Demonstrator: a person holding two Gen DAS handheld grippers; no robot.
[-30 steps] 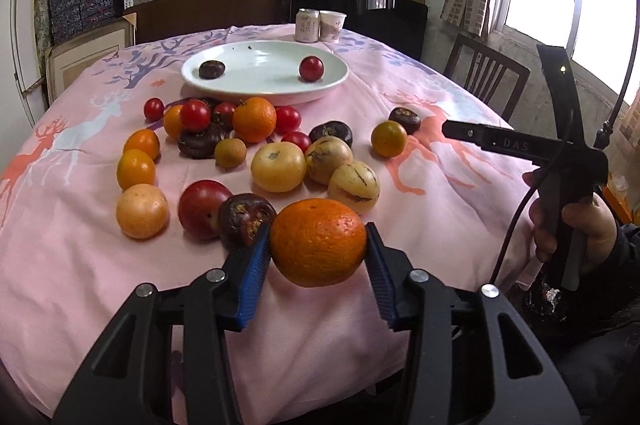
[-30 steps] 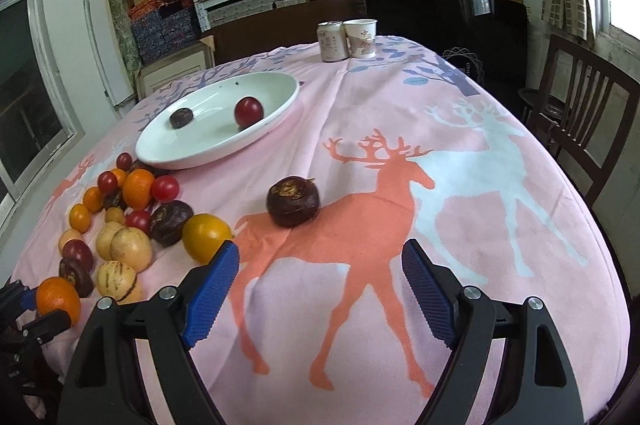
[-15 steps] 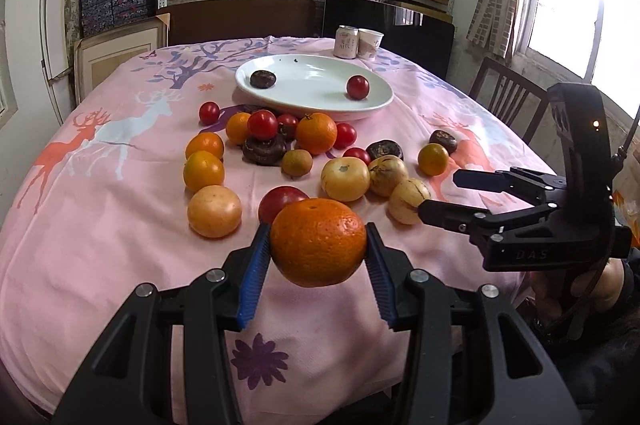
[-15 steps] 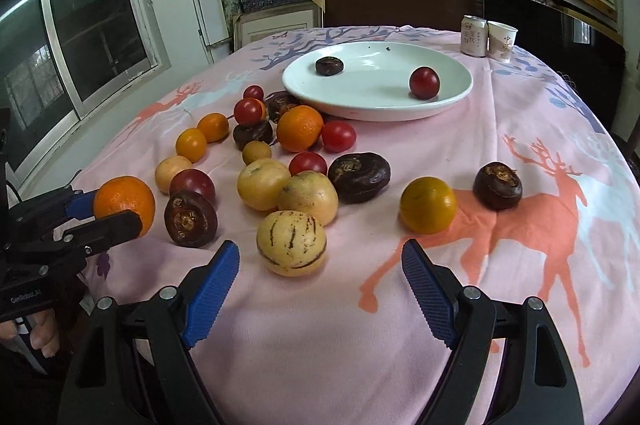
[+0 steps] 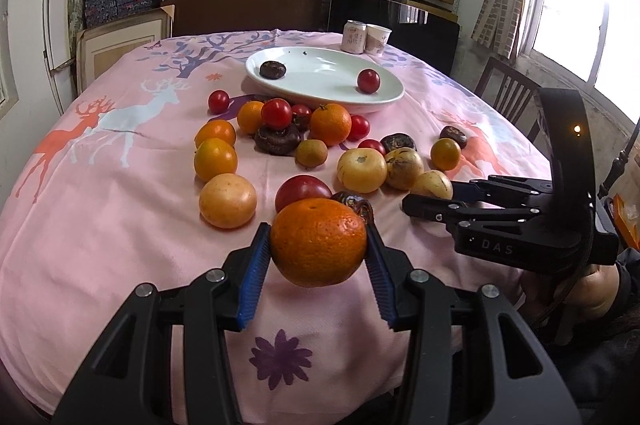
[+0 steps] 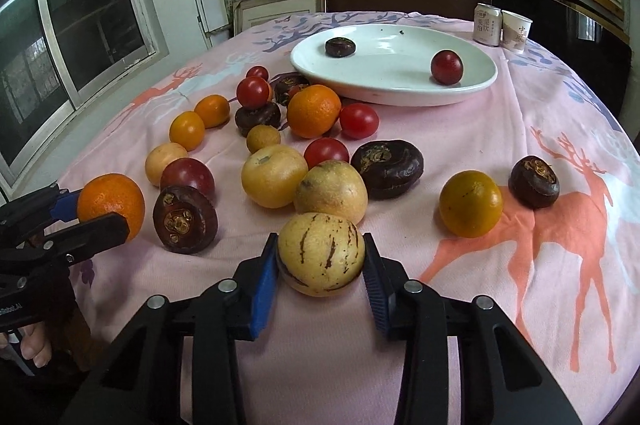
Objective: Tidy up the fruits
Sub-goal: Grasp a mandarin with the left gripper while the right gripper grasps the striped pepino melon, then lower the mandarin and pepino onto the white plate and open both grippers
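My left gripper [image 5: 319, 257] pinches an orange [image 5: 319, 242] between its blue pads, both pads pressed against the fruit's sides, and the orange hangs above the pink tablecloth [image 5: 100, 225] near the table's front edge. From the right wrist camera I see the same orange [image 6: 111, 206] off at the left, clamped in that gripper [image 6: 86, 211]. My right gripper [image 6: 320, 279] has its fingers on either side of a pale yellow melon with dark purple streaks [image 6: 321, 253]; the left pad [image 6: 266, 285] touches the skin, the right pad sits right at it — whether it truly presses I cannot tell — and the melon rests on the cloth. Just behind it lie two plain yellow fruits [image 6: 331, 194], a dark brown flat-topped fruit [image 6: 387, 167] and a red tomato [image 6: 326, 152]. To the right, a small yellow-orange fruit [image 6: 471, 203] sits beside another dark one [image 6: 534, 181] on the printed deer. Farther back stands a white plate [image 6: 400, 87] holding a dark fruit [image 6: 340, 47] and a red one [image 6: 447, 66] well apart — a can [image 6: 487, 24] and a paper cup [image 6: 516, 31] stand beyond it.
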